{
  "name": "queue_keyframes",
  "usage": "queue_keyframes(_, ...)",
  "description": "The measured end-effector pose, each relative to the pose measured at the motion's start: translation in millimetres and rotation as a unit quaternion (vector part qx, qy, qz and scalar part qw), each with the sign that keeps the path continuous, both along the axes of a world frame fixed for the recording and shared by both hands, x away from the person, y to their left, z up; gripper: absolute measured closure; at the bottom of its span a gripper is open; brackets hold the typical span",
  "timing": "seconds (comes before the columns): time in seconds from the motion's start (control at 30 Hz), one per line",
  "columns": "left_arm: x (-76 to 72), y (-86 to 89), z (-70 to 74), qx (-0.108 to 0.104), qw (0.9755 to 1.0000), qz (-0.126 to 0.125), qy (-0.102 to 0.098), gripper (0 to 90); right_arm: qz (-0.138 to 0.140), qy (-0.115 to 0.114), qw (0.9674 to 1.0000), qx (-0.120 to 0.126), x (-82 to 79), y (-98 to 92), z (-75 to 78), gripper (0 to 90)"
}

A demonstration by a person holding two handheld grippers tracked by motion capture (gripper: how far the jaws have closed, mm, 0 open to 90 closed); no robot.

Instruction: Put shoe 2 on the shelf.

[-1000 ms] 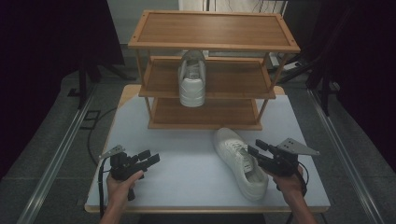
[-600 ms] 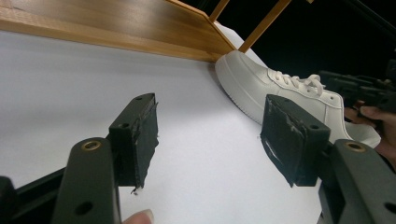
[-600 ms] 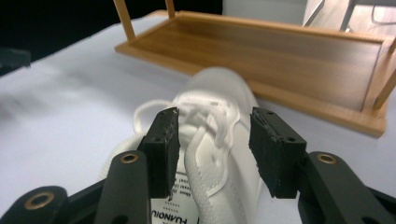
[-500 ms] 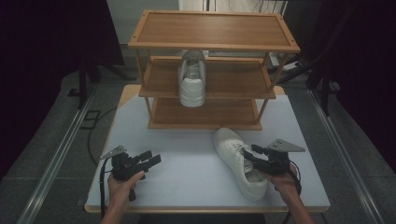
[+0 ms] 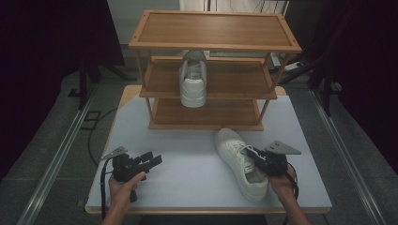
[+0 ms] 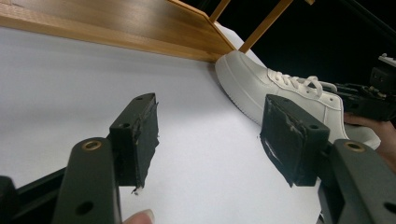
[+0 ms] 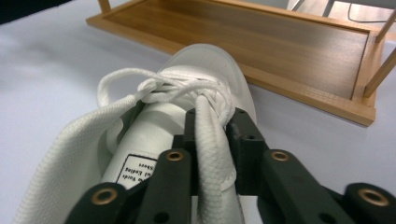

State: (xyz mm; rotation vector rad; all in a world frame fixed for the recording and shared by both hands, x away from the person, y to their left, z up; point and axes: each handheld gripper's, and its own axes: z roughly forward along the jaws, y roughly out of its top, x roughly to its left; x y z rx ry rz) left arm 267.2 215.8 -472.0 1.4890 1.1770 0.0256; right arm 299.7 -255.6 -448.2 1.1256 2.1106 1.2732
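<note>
Right hand: low at the table's near right, forearm coming up from the bottom edge, its right gripper point(image 5: 256, 158) pointed at the ankle opening of the white shoe point(image 5: 240, 161).
Right gripper state: the jaws have just been closing and now pinch the shoe's padded collar wall, one jaw inside the opening, one outside.
Left hand: at the near left, wrapped round the handle of the left gripper point(image 5: 151, 160), which lies about level and points toward the shoe.
Left gripper state: jaws spread wide, nothing between them; the black pads point(image 6: 144, 135) look worn and ragged at the edges.
Shoe: on the grey-white table point(image 5: 187, 173), toe toward the rack's bottom shelf; smooth leather-like upper, woven mesh collar, white laces.
Rack point(image 5: 213, 44): three wooden tiers on thin posts, raised rims.
Second shoe point(image 5: 193, 84): on the middle tier, seemingly its match.
</note>
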Motion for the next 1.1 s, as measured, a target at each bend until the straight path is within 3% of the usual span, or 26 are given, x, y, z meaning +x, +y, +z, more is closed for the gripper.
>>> queue_keyframes(0.27,0.5,1.6,-0.8,-0.002,1.0000,0.001,0.001,36.4,-0.010,-0.003,0.9996,0.025,-9.1,3.2,2.7,81.9)
queue_keyframes(0.3,0.4,1.6,-0.7,-0.002,1.0000,0.003,0.002,36.4,-0.012,-0.004,0.9994,0.032,-11.3,3.9,3.7,82.0)
queue_keyframes(0.37,0.2,1.9,-0.7,-0.003,1.0000,0.002,0.001,36.4,-0.016,-0.003,0.9976,0.067,-17.1,3.0,7.1,82.2)
queue_keyframes(0.63,0.1,2.4,-1.3,-0.004,1.0000,0.004,0.002,36.5,-0.039,-0.001,0.9845,0.171,-30.9,-3.1,20.0,82.1)
queue_keyframes(0.8,0.3,1.2,-2.0,-0.004,1.0000,0.003,0.003,36.8,-0.060,-0.023,0.9772,0.202,-41.5,-6.0,35.3,82.1)
queue_keyframes(1.0,-0.1,-0.8,-2.0,-0.006,1.0000,0.001,0.003,36.8,-0.064,-0.037,0.9686,0.237,-48.7,-9.1,53.9,82.1)
queue_keyframes(1.1,-0.1,0.4,-2.0,-0.007,1.0000,0.003,0.003,36.8,-0.060,-0.049,0.9665,0.245,-51.5,-8.1,65.6,82.1)
